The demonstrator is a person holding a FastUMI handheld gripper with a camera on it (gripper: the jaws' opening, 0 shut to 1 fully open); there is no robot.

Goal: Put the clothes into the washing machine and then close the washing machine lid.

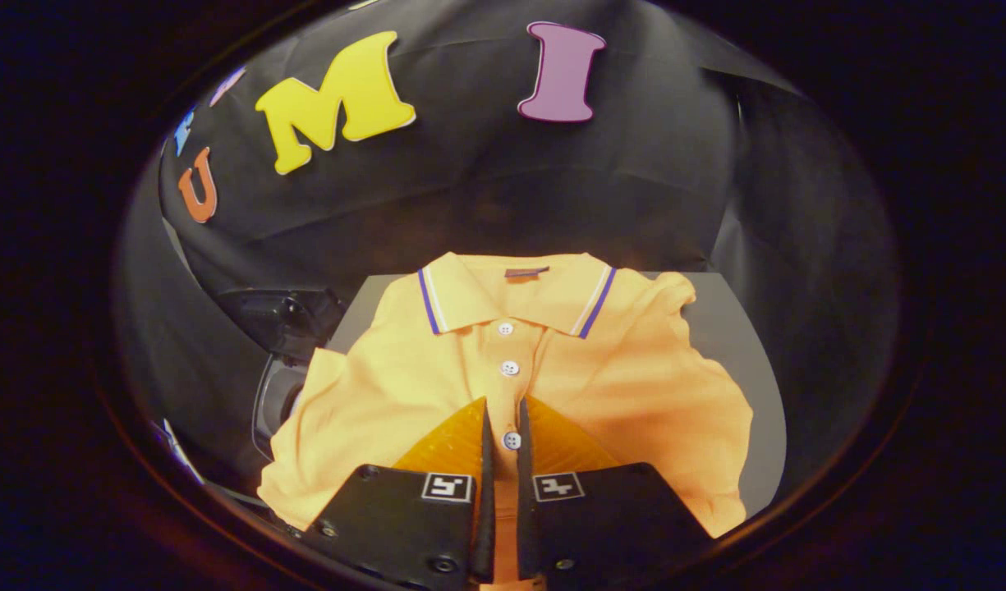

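Note:
A yellow polo shirt (617, 386) with a blue-and-white striped collar lies spread on a grey table (732, 328), collar away from me. My gripper (504, 406) is low over the shirt's front. Its two fingers stand almost together, with a narrow strip of the button placket and one white button (512, 441) pinched between them. To the left of the shirt, off the table's edge, is the dark washing machine (282, 316), with a rounded opening (274, 402) below its dark upper part. The shirt's left sleeve partly covers it.
Black booth cloth hangs close behind and to both sides of the table. The shirt's right sleeve (675, 295) is bunched near the table's far right corner. Bare grey table shows to the right of the shirt.

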